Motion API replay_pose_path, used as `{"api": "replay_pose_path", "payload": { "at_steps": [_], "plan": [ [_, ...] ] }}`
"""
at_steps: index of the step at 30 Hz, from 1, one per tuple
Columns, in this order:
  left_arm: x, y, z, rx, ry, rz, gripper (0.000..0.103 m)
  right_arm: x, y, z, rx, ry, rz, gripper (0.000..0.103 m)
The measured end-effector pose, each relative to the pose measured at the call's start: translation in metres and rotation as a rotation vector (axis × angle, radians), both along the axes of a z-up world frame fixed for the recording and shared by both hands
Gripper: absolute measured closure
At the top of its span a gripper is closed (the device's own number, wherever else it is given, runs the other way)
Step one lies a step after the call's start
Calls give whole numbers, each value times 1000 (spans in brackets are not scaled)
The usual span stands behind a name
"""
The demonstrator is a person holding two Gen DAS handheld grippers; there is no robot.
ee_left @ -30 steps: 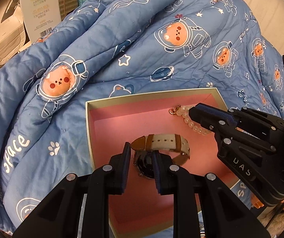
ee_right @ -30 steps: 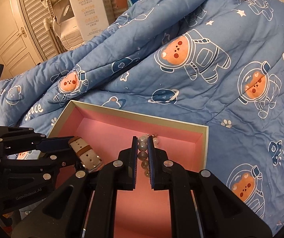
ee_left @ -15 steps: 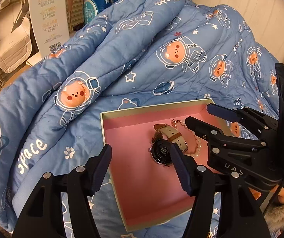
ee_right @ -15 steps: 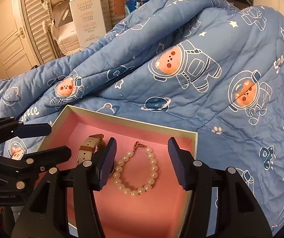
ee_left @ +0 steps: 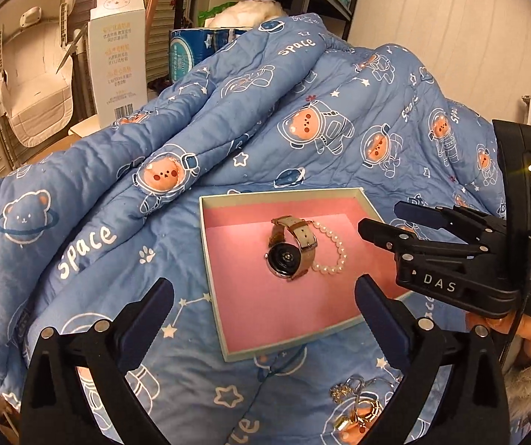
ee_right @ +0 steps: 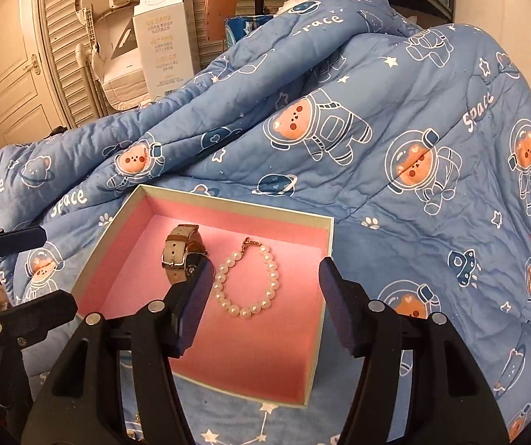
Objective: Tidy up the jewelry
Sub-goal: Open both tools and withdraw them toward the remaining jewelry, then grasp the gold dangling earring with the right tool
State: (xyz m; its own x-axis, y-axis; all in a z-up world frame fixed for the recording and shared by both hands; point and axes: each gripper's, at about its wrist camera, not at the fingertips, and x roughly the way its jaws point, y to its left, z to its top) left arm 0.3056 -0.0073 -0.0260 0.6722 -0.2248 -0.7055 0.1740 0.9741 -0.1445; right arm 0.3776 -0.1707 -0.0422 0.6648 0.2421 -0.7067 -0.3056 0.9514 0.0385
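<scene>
A shallow box with a pink lining (ee_left: 228, 296) (ee_right: 117, 289) lies on the blue quilt. In it lie a wristwatch with a beige and brown strap (ee_left: 291, 248) (ee_right: 180, 256) and a pearl bracelet (ee_left: 334, 256) (ee_right: 246, 285), side by side. My left gripper (ee_left: 263, 307) is open and empty, held back above the box's near edge. My right gripper (ee_right: 267, 300) is open and empty above the bracelet; it also shows in the left wrist view (ee_left: 380, 218) at the box's right side.
Gold jewelry pieces (ee_left: 358, 404) lie on the quilt (ee_left: 228, 129) near the box's front. The quilt (ee_right: 376, 129) rises in folds behind the box. A white carton (ee_left: 117, 59) and a folded chair (ee_left: 31, 85) stand behind.
Both grippers opened, letting go of the watch and the bracelet, which now lie in the box. Both grippers pulled back and up from the box.
</scene>
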Motion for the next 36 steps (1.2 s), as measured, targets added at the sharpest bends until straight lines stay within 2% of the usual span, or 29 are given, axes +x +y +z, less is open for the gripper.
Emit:
{"api": "replay_pose_path", "payload": {
  "at_steps": [7, 11, 13, 20, 27, 30, 32, 36],
  "plan": [
    [-38, -7, -7, 36, -22, -18, 7, -43, -14, 8, 35, -32, 9, 43],
    [-56, -6, -17, 53, 8, -2, 7, -72, -26, 3, 54, -38, 29, 39],
    [-67, -5, -24, 45, 17, -5, 7, -88, -31, -3, 53, -43, 50, 35],
    [-104, -7, -45, -10, 29, -37, 7, -130, -45, -31, 7, -12, 78, 35],
    [-127, -20, -58, -11, 46, -63, 8, -151, -58, -54, 1, 48, 86, 35],
    [-133, -29, -63, 16, 49, -86, 9, -155, -56, -58, -9, 57, 116, 39],
    [-135, -32, -66, 7, 59, -96, 13, -155, -54, -61, -7, 64, 138, 46],
    [-135, -35, -72, 9, 76, -97, 18, -149, -50, -68, -7, 87, 158, 53]
  ]
}}
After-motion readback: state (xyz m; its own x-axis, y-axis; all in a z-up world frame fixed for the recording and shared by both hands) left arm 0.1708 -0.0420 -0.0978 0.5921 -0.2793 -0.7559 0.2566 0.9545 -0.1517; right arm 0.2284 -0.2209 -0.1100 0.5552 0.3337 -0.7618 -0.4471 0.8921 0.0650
